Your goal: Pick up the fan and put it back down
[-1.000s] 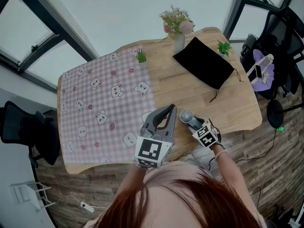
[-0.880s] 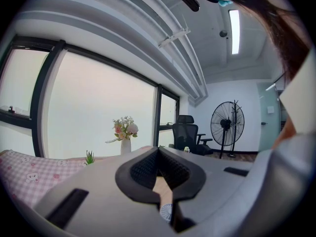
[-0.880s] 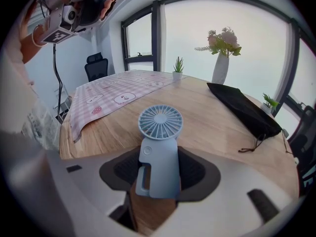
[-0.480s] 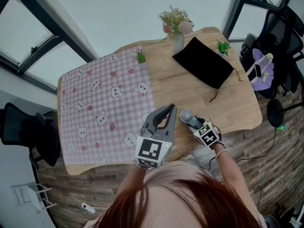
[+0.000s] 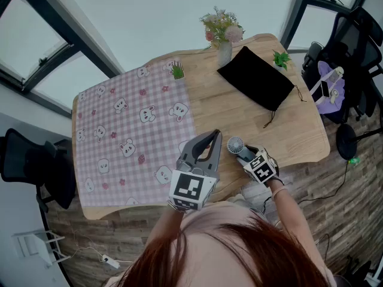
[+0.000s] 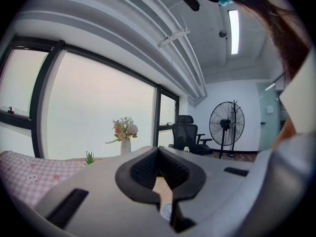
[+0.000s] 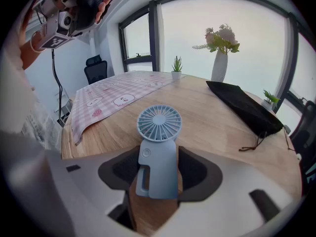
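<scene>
**Item 1: fan**. Small pale-blue handheld model. It lies flat on the wooden table, with its handle between the jaws of the right gripper and its round grille just past the fingertips, pointing away from them. It appears to rest on the wood under its own weight, which suggests the put-down is done or very nearly so.

**Item 2: right gripper.** Angled steeply down at the table edge nearest the person. Its jaws have just been opening and now stand spread either side of the handle. A thin strip of wood shows along one side, so the pads look to have let go rather than to be pinching. The likely reason is release of the fan after setting it down.

**Item 3: left gripper**. Just beside the right gripper, on its left, held roughly level above the table. The jaw tips are pressed together with nothing between them. It seems parked out of the way, since one gripper is enough for this job.

**Item 4: surroundings**
- Checked cloth: beyond and to the left of the left gripper.
- Black pouch: well beyond the right gripper.
- Vase of flowers: farther off again, at the far edge
</scene>
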Motion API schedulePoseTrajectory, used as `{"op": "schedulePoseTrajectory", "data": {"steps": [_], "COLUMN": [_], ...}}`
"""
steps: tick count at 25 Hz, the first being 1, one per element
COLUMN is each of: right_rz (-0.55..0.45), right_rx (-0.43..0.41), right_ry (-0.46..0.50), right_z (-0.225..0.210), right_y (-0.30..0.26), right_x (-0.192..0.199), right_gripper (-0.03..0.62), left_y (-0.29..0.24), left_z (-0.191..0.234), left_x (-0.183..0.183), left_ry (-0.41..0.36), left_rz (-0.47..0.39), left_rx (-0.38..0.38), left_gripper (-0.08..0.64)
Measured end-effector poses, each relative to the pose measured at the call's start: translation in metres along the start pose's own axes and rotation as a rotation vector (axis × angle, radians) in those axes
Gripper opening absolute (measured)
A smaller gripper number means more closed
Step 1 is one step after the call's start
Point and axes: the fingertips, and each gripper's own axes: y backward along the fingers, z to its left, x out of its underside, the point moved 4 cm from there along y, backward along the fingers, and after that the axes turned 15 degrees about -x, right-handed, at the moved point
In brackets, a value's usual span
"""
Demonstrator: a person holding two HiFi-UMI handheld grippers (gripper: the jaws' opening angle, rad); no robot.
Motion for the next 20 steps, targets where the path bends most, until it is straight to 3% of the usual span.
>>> {"op": "schedulePoseTrajectory", "data": {"steps": [20], "right_rz": [-0.125], "right_rx": [0.063], "right_ry": [0.006], "right_z": [0.011], "right_y": [0.033], "right_x": [-0.019], "right_gripper": [0.219], "left_y": [0.008], "left_z": [-0.009], "left_x": [-0.003], "left_ry": [-0.007], "left_rz": [-0.019], "left_rx": [-0.009], "left_gripper": [0.011]}}
